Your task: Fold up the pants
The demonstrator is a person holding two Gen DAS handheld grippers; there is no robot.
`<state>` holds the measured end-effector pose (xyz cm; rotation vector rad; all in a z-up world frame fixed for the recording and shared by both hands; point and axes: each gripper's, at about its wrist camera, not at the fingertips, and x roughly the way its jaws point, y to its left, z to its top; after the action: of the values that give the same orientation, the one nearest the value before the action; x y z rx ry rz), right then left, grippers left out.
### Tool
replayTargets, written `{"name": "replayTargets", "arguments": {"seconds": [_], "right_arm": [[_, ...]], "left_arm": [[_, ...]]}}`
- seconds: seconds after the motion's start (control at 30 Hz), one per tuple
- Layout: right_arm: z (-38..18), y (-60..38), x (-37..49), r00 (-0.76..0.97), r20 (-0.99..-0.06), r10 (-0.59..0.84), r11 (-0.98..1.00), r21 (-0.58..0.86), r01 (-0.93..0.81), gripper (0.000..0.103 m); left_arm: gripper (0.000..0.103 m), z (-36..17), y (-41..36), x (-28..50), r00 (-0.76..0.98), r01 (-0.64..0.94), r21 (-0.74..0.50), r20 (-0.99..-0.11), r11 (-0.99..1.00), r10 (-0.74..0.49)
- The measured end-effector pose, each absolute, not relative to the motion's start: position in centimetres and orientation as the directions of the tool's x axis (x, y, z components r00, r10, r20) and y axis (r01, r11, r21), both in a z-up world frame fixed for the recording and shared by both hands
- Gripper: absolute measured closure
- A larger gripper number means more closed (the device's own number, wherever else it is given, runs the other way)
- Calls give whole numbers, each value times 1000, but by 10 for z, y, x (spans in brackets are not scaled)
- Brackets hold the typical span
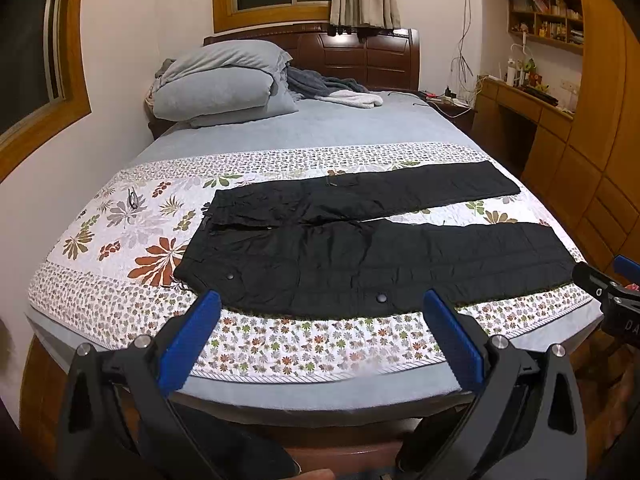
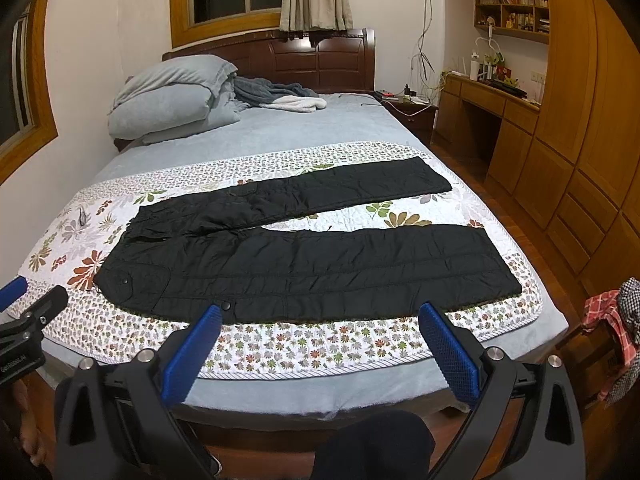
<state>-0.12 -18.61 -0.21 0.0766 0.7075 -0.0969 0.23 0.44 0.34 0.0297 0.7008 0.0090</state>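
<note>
Black quilted pants [image 1: 360, 236] lie flat on the floral quilt [image 1: 120, 220], waist to the left, both legs spread apart toward the right; they also show in the right wrist view [image 2: 304, 256]. My left gripper [image 1: 320, 300] is open and empty, held above the bed's near edge just short of the pants. My right gripper [image 2: 320, 312] is open and empty, likewise before the near leg. The right gripper also shows at the far right of the left wrist view [image 1: 616, 280], and the left gripper at the far left of the right wrist view [image 2: 24, 300].
The floral quilt [image 2: 304, 344] covers the near half of a grey bed [image 1: 320, 124]. Pillows [image 1: 216, 80] and a crumpled blanket [image 1: 332, 88] lie by the headboard. Eyeglasses [image 1: 133, 199] rest on the quilt at left. Wooden cabinets [image 2: 580, 140] stand right; checked cloth [image 2: 616, 332] hangs there.
</note>
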Motion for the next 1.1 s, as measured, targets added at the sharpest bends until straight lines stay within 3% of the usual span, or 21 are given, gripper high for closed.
{"name": "replayTargets", "arguments": {"seconds": [1.1], "right_arm": [[1,-186,-1,762,-643,-77,992,24,121,3]], "left_arm": [[2,5,1,3,766,3,32,-643,999,18]]}}
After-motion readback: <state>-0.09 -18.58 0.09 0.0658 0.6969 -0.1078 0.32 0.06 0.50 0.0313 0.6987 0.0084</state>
